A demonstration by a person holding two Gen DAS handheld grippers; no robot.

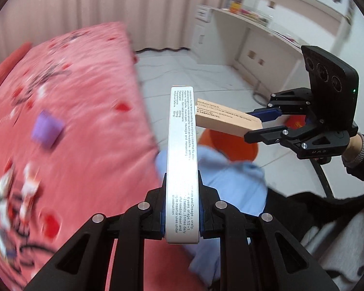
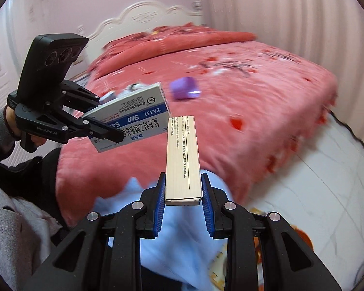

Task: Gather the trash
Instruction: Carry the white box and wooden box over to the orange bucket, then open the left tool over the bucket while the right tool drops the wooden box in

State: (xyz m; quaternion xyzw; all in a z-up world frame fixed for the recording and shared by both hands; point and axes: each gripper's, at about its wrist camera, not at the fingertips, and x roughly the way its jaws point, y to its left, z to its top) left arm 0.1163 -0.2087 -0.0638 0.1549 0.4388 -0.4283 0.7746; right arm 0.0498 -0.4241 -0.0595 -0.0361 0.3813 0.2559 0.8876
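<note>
A: What does the left claw point(image 1: 181, 208) have?

B: It is clamped on a white pill box point(image 1: 182, 165), gripped by its two broad faces, so the narrow printed side faces the left wrist camera. The box sticks forward past the fingertips. From the right wrist view the same box point(image 2: 133, 116) shows its blue and white front, tilted, in the air over the near edge of the bed point(image 2: 230, 111).

A: And the right claw point(image 2: 183, 203)?

B: Closed on a tan carton point(image 2: 183, 160), a long slim one with small black print. Its blue pads point(image 2: 159, 208) press both long sides. In the left view that carton point(image 1: 227, 121) points toward the pill box, its end just beside it; I cannot tell if they touch.

A: Anything left on the bed?

B: A purple box point(image 2: 185, 88) lies on the pink cover, well apart from both claws, blurred. It also shows in the left view point(image 1: 47, 129).

A: Below the claws?

B: A light blue cloth point(image 2: 182, 242), and beyond it something orange point(image 1: 230, 145) on the floor point(image 1: 194, 77), partly hidden.
</note>
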